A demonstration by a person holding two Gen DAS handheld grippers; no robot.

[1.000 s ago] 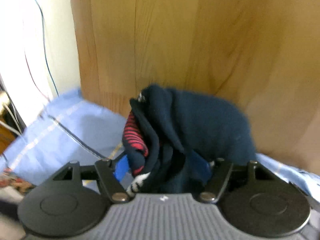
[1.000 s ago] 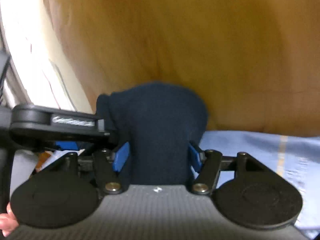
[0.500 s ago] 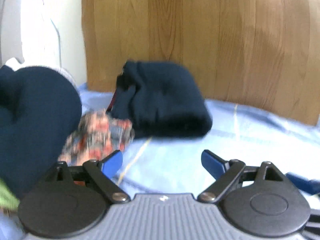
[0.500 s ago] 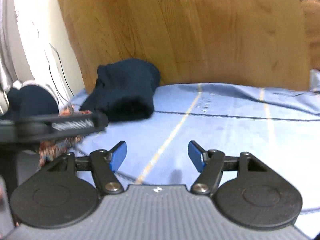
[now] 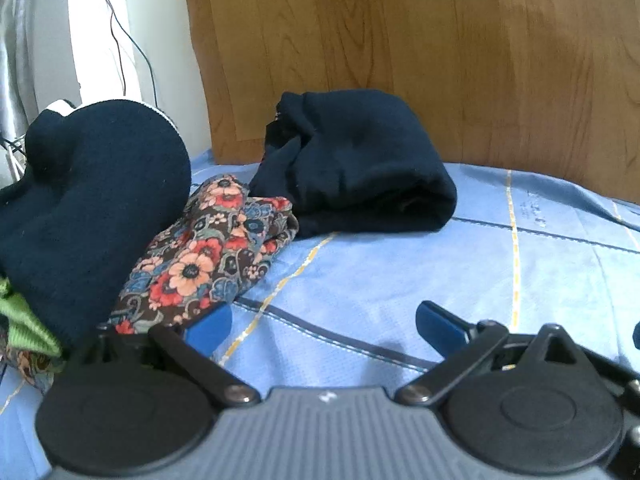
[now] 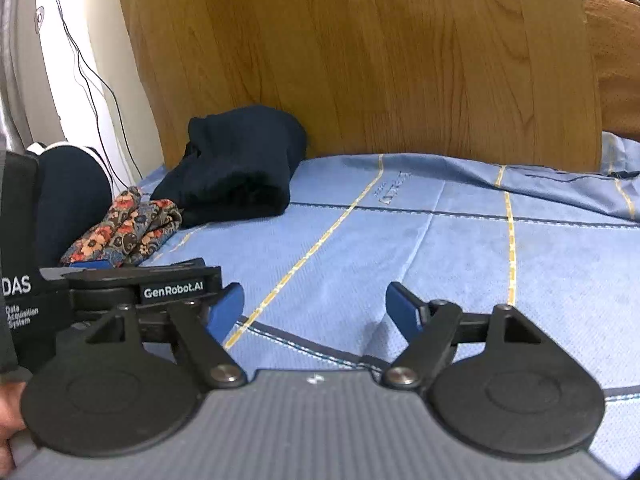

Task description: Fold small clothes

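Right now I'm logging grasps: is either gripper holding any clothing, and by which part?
Nothing is held. Left gripper and right gripper are open over the blue sheet; the folded navy garment lies apart.

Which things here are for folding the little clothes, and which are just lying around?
For the job:
- folded navy garment, set down by the headboard
- floral cloth, crumpled
- navy knit piece and green cloth in the pile
- left gripper and right gripper, both open, holding nothing

Just there:
- blue bedsheet
- wooden headboard
- wall cables
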